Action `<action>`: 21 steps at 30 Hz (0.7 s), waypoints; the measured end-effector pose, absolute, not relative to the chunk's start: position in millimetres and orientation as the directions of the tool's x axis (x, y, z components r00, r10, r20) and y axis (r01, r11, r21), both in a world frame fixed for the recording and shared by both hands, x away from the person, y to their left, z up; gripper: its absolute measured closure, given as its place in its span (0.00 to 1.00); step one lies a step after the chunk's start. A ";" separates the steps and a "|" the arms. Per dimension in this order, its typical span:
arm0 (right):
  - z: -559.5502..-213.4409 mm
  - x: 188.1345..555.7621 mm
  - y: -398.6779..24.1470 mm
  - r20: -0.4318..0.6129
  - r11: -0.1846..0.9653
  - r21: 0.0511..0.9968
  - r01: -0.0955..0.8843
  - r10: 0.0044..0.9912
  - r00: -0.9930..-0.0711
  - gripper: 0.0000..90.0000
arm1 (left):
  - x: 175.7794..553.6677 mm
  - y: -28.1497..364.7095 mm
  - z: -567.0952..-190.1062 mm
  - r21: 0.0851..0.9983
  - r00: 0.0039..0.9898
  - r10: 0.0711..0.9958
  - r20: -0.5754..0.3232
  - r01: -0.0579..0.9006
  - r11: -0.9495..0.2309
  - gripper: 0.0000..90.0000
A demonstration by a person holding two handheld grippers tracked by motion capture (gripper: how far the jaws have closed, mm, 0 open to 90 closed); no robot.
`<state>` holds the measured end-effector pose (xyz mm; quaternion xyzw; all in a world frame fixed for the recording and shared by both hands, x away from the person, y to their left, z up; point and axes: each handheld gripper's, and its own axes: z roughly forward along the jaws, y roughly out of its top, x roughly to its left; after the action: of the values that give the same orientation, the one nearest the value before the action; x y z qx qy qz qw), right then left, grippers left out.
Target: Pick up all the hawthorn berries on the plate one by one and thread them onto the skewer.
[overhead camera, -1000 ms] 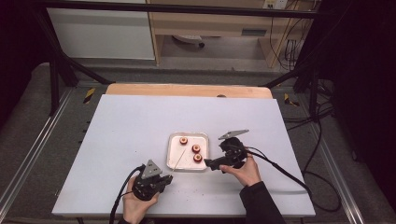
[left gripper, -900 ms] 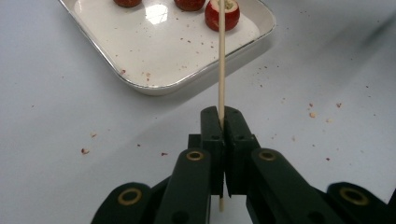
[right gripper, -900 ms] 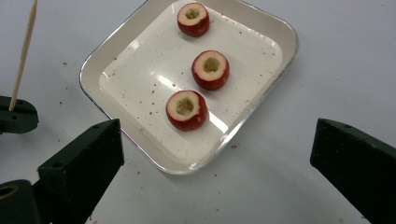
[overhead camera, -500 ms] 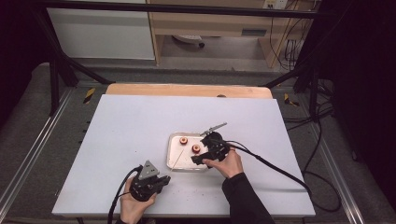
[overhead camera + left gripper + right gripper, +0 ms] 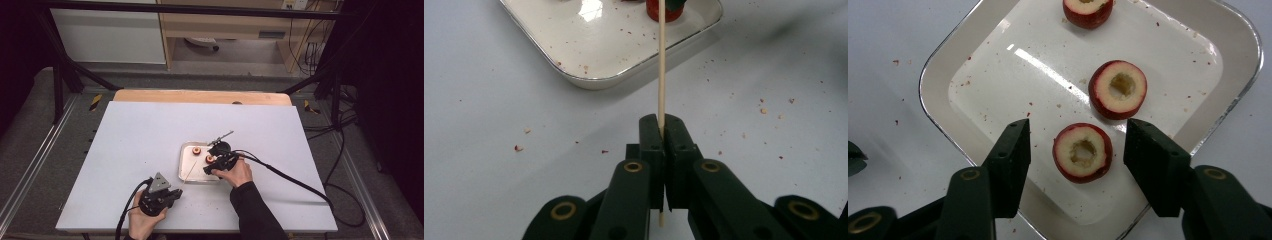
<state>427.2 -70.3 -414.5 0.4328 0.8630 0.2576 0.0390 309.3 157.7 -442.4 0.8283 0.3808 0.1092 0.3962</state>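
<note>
Right gripper (image 5: 1075,142) is over the white tray (image 5: 943,75), jaws spread wide, and sitting squarely between them is a red fruit ring (image 5: 1083,152) with a pale, hollowed centre. The fingers flank it on both sides with clear gaps, touching nothing. A second ring (image 5: 1118,89) lies just beyond it toward the tray's far right edge, and a third (image 5: 1088,11) sits farther up, cut off by the top of the right gripper view.

From the high view, the right gripper (image 5: 216,162) hangs over the right half of the tray (image 5: 187,170), which sits a little nearer the front edge of the white bench (image 5: 150,130), slightly right of its middle. The person's right hand (image 5: 235,172) wraps the handle, cable trailing off toward the right edge.

Over at the front edge, left of centre, the left gripper (image 5: 159,196) is clamped tight on a thin wooden skewer (image 5: 661,75). The left gripper view shows the jaws pressed together on the stick's lower end, a short stub poking out behind them, the rest of the shaft reaching out over the tray's near rim. Red crumbs (image 5: 519,148) speckle the bench around it.
</note>
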 end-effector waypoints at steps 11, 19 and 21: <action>-420.0 432.8 -68.8 0.167 0.479 0.435 0.763 0.789 -0.591 0.63 | 309.2 155.5 -443.1 0.736 0.693 0.711 -0.121 0.543 -0.405 0.98; -421.6 434.2 -68.6 0.177 0.464 0.415 0.782 0.802 -0.570 0.66 | 309.3 155.1 -443.1 0.734 0.692 0.712 -0.119 0.544 -0.406 0.98; -421.6 434.7 -69.1 0.179 0.462 0.411 0.786 0.804 -0.566 0.66 | 309.3 155.1 -443.0 0.736 0.691 0.713 -0.118 0.543 -0.404 0.98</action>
<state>434.7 -69.1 -421.6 0.4651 0.8547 0.2296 0.0200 309.3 155.1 -443.0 0.8310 0.3778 0.1078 0.3938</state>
